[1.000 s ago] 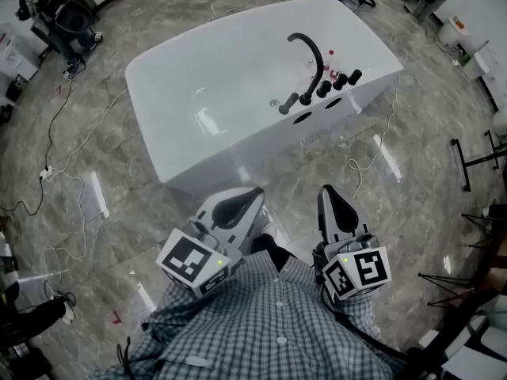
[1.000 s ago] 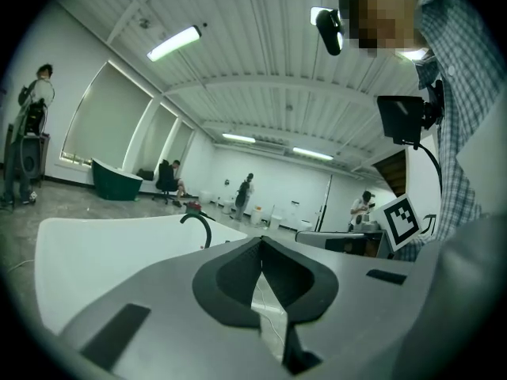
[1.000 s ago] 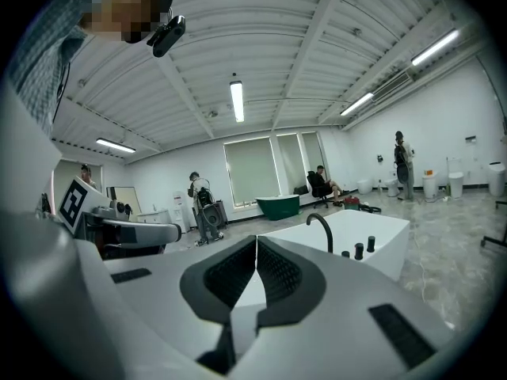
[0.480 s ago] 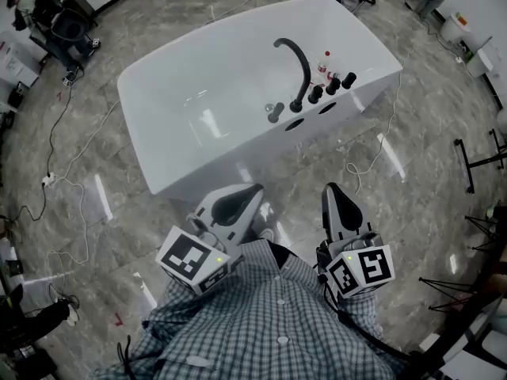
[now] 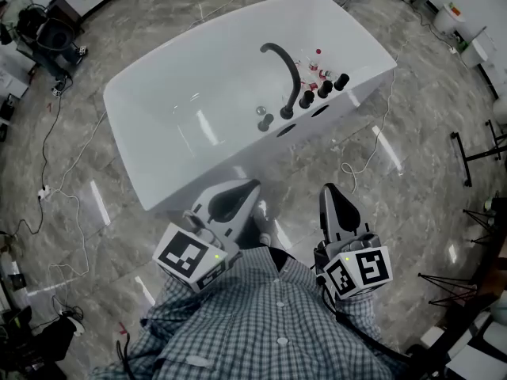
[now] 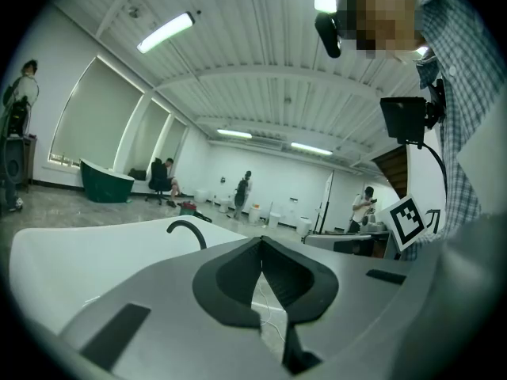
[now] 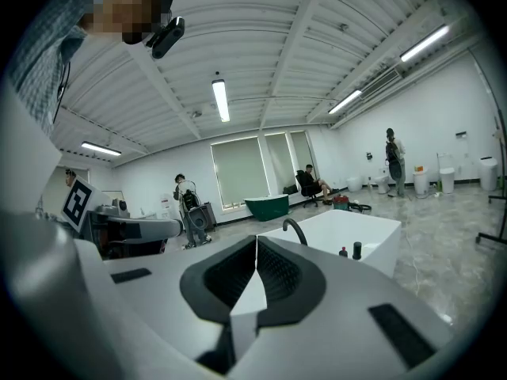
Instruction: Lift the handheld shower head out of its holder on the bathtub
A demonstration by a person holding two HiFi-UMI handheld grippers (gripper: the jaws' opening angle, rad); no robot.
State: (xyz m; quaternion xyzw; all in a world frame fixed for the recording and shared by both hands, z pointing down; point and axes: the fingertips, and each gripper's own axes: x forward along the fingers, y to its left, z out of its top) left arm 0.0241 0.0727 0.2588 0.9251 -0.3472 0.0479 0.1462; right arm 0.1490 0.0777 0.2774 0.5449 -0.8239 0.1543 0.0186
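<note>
Left gripper and right gripper were both closed, empty. The black handheld shower head, seemingly the end fitting, stood well ahead on the rim of the glossy white bathtub; I'd open one gripper before arriving, then lift straight up.

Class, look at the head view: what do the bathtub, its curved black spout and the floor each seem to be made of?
Bathtub: glossy white, probably acrylic or enamel; light streaks reflect off its surface.
Spout: matte black, likely coated metal; it shows no bright glare.
Floor: polished grey stone-look tiles, veined, with joint lines and lamp reflections.
</note>
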